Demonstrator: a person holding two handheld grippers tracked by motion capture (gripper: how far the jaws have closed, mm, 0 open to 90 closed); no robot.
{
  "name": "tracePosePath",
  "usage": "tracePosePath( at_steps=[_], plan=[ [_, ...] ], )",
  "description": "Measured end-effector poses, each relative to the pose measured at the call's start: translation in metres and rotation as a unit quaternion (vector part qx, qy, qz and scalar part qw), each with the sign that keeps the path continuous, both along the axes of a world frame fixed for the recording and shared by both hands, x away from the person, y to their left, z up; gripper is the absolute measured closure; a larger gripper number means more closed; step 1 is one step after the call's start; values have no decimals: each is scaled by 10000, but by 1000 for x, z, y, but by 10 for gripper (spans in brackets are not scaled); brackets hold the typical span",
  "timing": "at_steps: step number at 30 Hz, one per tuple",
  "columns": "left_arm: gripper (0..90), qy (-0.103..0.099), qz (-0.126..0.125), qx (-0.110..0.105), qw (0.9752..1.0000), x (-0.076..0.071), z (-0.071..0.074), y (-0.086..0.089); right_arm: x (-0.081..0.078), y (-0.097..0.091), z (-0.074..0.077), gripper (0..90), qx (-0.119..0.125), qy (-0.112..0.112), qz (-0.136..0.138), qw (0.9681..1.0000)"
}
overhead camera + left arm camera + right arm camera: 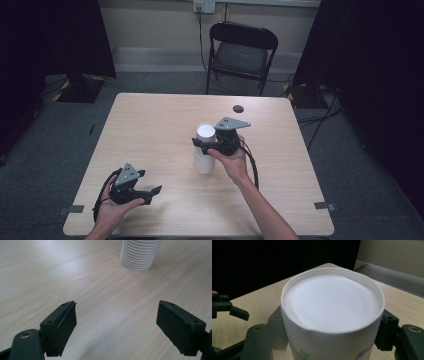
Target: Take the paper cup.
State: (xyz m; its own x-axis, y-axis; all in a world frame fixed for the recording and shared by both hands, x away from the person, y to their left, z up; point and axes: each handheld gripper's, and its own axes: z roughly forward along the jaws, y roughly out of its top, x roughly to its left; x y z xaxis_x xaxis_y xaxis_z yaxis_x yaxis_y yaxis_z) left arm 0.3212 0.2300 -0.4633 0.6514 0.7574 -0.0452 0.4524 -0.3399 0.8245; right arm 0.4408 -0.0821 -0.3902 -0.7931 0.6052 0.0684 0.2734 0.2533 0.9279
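While the light wooden rectangular surface (pixel 150 130) carries everything in hand, the tall white stack of upside-down paper cups (pixel 204 149) serves as the landmark, standing upright slightly right of the surface's middle. Beyond the stack, past the far edge of the surface, a black folding chair (pixel 242 52) stands on the grey floor against the pale wall. Dark curtains hang to either side of the chair.

Just right of the stack, the right gripper (pixel 206 142) reaches in level from the person's right hand (pixel 231 159), and its black fingers (pixel 387 330) pinch the topmost cup near its upper end, one on each side. In the right gripper view the cup's white round bottom (pixel 332 302) faces up, with a thin ribbed rim around it, and the cup wall is dented slightly where the fingers press. A grey three-cornered plate (pixel 232 123) sits on top of this gripper.

Well to the left of the stack and nearer the person, the left gripper (pixel 154 195) is held in the left hand (pixel 112 207) just above the surface, its fingers (pixel 60 327) spread wide with nothing between them. The left gripper view looks along them toward the ribbed lower rims of the stack (pixel 139 253).

Beyond the stack, near the far edge of the surface, lies a small dark round disc (pixel 238 108), well apart from the cups.
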Motion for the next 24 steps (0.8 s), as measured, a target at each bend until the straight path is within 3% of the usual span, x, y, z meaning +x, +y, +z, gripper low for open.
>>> tracePosePath(
  at_steps=[6, 18, 24],
  plan=[
    [170, -53, -36, -14, 10000, 0, 1, 0, 0, 1, 7, 303, 33, -39, 2, 10000],
    [164, 29, 5, -16, 10000, 1, 0, -1, 1, 2, 18, 310, 89, -74, 5, 9999],
    [183, -135, -20, -33, 9999, 0, 1, 0, 1, 0, 25, 315, 147, -55, -8, 9999]
  ],
)
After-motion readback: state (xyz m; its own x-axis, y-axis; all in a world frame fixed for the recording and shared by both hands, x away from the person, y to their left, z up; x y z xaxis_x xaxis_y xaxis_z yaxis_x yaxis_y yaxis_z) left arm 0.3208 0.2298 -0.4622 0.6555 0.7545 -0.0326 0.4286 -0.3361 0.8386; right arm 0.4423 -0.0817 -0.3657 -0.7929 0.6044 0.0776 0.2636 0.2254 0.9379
